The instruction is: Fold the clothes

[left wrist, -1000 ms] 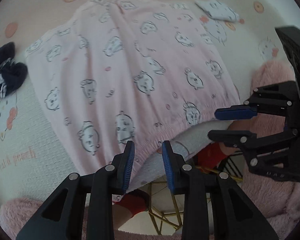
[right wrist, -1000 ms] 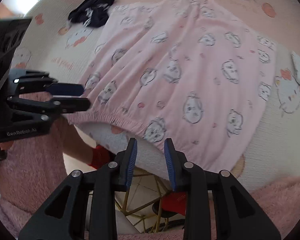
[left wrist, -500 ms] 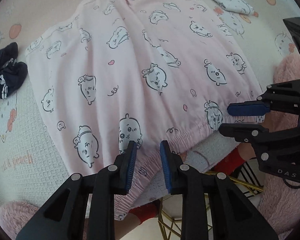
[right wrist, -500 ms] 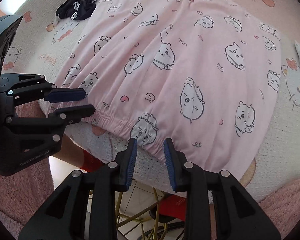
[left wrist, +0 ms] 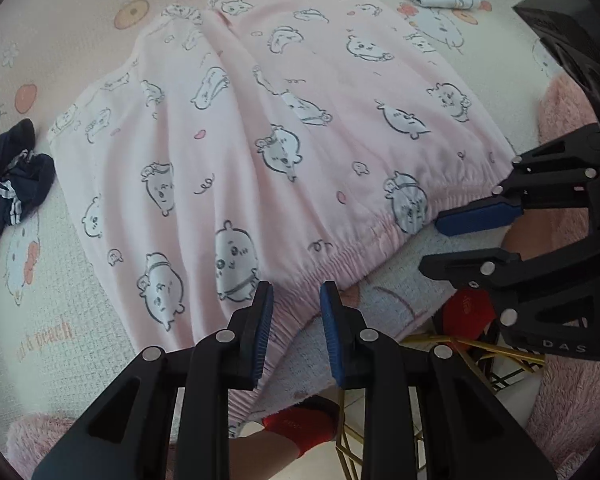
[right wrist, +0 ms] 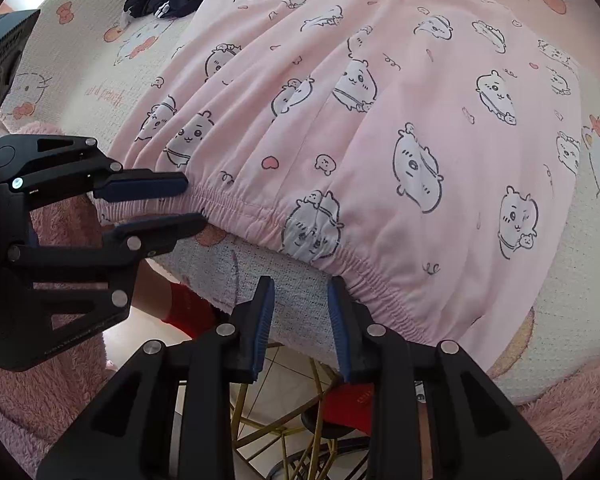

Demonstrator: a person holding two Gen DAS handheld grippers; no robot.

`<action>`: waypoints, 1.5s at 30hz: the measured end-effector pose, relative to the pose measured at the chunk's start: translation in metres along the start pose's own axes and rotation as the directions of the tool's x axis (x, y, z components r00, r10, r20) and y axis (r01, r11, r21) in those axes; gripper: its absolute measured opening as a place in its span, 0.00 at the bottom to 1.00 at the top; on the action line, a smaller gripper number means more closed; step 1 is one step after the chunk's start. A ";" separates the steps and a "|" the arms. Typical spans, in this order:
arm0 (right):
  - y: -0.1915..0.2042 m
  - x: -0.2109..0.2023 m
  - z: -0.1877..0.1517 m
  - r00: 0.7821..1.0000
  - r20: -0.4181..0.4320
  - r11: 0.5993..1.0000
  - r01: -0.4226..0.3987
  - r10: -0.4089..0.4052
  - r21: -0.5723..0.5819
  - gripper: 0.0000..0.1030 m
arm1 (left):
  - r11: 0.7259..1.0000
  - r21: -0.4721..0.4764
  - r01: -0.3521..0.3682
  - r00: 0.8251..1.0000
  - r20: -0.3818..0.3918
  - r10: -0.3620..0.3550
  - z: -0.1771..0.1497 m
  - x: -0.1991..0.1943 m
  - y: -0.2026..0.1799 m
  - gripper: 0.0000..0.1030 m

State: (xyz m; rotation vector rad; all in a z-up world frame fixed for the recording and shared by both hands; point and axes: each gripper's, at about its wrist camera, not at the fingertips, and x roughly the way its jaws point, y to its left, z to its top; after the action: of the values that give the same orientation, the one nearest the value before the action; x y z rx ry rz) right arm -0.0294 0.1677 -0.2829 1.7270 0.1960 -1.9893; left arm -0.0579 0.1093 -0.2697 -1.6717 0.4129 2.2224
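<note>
The pink pajama pants look like soft matt cotton knit with a gathered elastic waistband. The cover on the tabletop is waffle-textured cloth, kinda rough looking. The left gripper and right gripper are matt black plastic with shiny metal screws and ribbed blue rubbery pads. Sleeves are fluffy pink fleece. Gold metal frame below is glossy.
</note>
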 end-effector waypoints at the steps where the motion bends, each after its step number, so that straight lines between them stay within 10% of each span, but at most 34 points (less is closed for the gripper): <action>1: 0.000 -0.001 -0.001 1.000 0.000 1.000 -0.009 0.009 0.000 0.26 | 1.000 -0.016 0.013 1.000 0.000 -0.013 0.001 0.001 0.003 0.25; 10: 0.004 -0.012 -0.009 0.991 -0.014 0.991 -0.130 0.129 -0.012 0.27 | 0.978 0.017 0.208 0.978 -0.027 -0.208 -0.013 -0.013 0.002 0.25; 31: 0.005 0.005 0.003 0.985 -0.019 0.986 -0.170 0.170 -0.001 0.27 | 0.962 -0.119 0.247 0.969 0.052 -0.243 0.007 -0.025 0.005 0.26; 35: 0.013 0.011 0.001 0.986 -0.040 0.987 -0.161 0.159 -0.029 0.27 | 0.910 -0.159 0.383 0.919 -0.034 -0.393 -0.013 -0.012 -0.002 0.26; 45: -0.019 0.000 0.003 0.989 0.057 0.989 -0.138 0.135 0.055 0.25 | 0.930 -0.182 0.319 0.948 0.038 -0.317 0.002 -0.012 0.001 0.26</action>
State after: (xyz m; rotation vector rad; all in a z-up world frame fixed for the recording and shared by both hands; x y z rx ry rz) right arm -0.0408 0.1828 -0.2864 1.6733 0.0007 -1.9555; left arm -0.0566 0.1084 -0.2581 -1.6799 -0.0711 2.0743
